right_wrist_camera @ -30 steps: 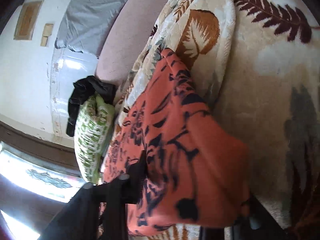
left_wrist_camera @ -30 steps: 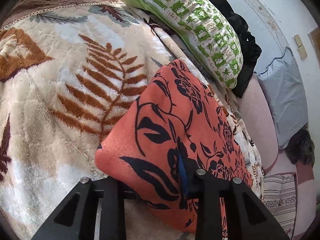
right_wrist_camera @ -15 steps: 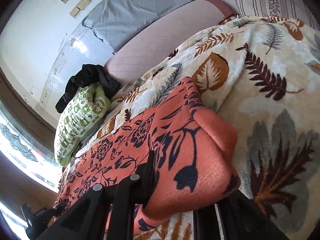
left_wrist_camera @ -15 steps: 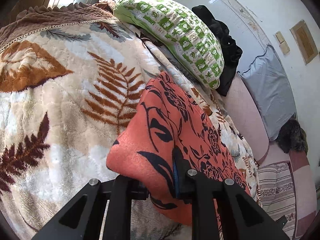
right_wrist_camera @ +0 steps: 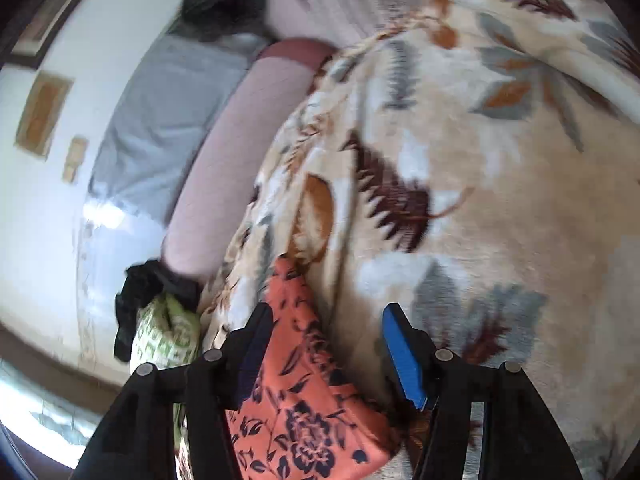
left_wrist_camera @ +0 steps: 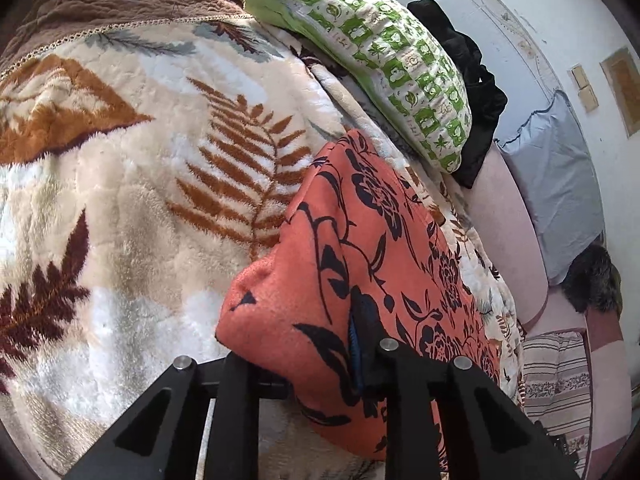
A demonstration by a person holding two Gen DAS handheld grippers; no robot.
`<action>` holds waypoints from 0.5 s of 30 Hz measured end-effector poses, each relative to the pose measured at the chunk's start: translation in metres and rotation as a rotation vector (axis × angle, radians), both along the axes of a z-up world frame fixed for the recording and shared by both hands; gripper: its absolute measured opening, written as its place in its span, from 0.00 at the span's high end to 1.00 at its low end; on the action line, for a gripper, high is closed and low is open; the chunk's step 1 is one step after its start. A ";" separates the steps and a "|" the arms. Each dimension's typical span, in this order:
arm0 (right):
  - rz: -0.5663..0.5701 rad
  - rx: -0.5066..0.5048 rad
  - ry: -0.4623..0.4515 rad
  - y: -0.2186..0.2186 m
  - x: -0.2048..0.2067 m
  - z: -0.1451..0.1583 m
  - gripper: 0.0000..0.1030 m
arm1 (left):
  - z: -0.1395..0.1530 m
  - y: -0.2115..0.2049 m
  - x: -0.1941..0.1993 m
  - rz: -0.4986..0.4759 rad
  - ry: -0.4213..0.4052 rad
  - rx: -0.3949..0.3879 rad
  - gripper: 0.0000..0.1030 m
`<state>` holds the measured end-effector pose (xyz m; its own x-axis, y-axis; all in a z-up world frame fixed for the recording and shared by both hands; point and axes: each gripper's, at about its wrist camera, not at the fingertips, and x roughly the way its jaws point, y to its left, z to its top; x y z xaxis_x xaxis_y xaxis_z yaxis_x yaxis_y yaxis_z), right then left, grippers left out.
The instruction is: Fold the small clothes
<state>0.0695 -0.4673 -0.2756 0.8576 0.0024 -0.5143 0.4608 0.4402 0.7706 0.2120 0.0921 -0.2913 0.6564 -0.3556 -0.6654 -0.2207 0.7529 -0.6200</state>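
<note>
Released a moment ago, the orange floral garment [right_wrist_camera: 304,392] now lies loose between the right gripper [right_wrist_camera: 328,344] jaws, which have just been opening and stand wide. It rests on the leaf-patterned blanket [left_wrist_camera: 120,200], and the left gripper [left_wrist_camera: 304,372] pinches its near folded edge, beside the green pillow [left_wrist_camera: 380,60].

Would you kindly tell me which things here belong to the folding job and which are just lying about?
Part of the job:
- orange flowered garment
- left tool, clamped on it
- right tool, jaws just opened

Lying about:
- leaf-print blanket
- green pillow
- black cloth
- grey pillow
</note>
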 end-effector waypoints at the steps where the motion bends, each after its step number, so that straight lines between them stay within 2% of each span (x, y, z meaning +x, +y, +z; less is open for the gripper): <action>1: 0.082 -0.059 -0.023 0.014 0.012 0.010 0.45 | 0.000 0.001 0.000 0.006 -0.004 0.002 0.79; 4: 0.335 -0.250 -0.016 0.077 0.052 0.027 0.64 | -0.007 0.002 0.004 0.036 0.029 -0.014 0.75; 5: 0.409 -0.275 0.001 0.099 0.066 0.026 0.64 | -0.010 0.003 0.005 0.047 0.044 -0.031 0.68; 8: 0.563 -0.305 0.055 0.150 0.099 0.016 0.64 | -0.013 0.005 0.007 0.059 0.041 -0.058 0.66; 11: 0.636 -0.319 0.106 0.188 0.134 0.006 0.64 | -0.012 0.004 0.010 0.049 0.037 -0.034 0.69; 15: 0.661 -0.347 0.143 0.222 0.170 0.000 0.64 | -0.015 0.008 0.014 0.041 0.043 -0.060 0.72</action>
<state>0.2393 -0.2457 -0.2752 0.6589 0.3102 -0.6852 0.1021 0.8657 0.4901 0.2263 0.0998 -0.3068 0.6422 -0.3694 -0.6717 -0.2781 0.7042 -0.6532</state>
